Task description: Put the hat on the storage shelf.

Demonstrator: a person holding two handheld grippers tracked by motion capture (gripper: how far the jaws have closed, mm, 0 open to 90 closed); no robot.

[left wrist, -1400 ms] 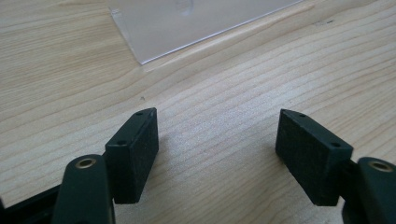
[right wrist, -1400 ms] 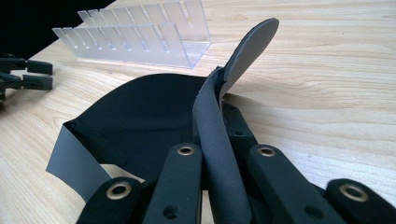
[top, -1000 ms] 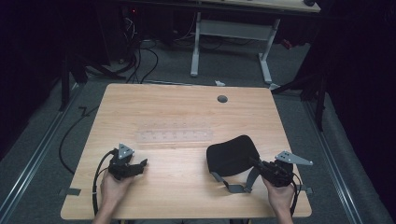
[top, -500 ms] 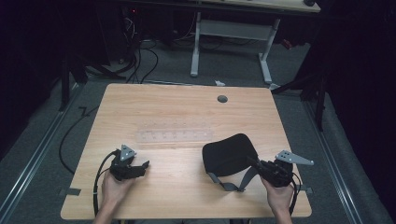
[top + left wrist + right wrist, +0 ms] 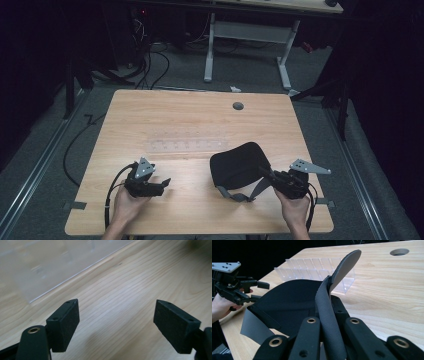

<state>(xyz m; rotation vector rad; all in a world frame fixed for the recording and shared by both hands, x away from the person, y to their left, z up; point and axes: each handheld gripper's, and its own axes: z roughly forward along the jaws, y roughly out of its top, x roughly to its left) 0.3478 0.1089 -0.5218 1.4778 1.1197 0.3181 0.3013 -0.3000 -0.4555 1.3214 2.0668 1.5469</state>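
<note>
Near the front edge of the desk [image 5: 200,125], the right gripper [image 5: 274,178] has its jaws clamped on the edge of a black cap [image 5: 237,166], which rests on the wood at the right of centre, its grey strap [image 5: 245,194] curling toward the person. The left gripper [image 5: 162,184] sits low over bare wood, well apart from the cap, jaws wide with nothing between them. Farther back lies a clear plastic tray [image 5: 187,146] of small compartments, and beyond it a round hole [image 5: 238,106] in the desk.
</note>
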